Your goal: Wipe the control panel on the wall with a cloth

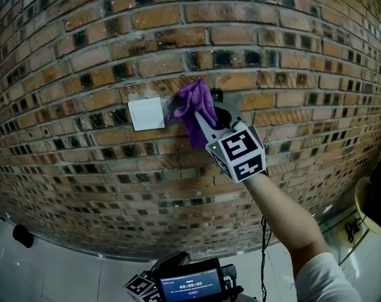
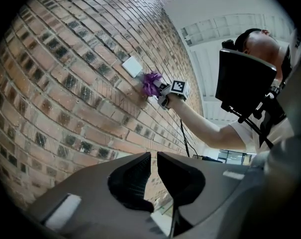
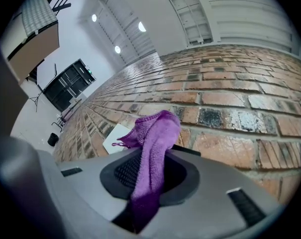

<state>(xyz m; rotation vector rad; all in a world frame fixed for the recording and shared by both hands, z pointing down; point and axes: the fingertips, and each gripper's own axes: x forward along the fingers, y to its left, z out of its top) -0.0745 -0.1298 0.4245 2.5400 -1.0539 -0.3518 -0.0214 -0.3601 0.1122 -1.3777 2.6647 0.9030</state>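
Control panel, a white square plate, sits on the brick wall left of centre in the head view; lower down and well apart from it, the left gripper has its jaws almost together, a thin slit between them and nothing held; the purple cloth is bunched against the bricks just beside the panel's right edge; the right gripper has its jaws clamped on the cloth, which trails down between them.
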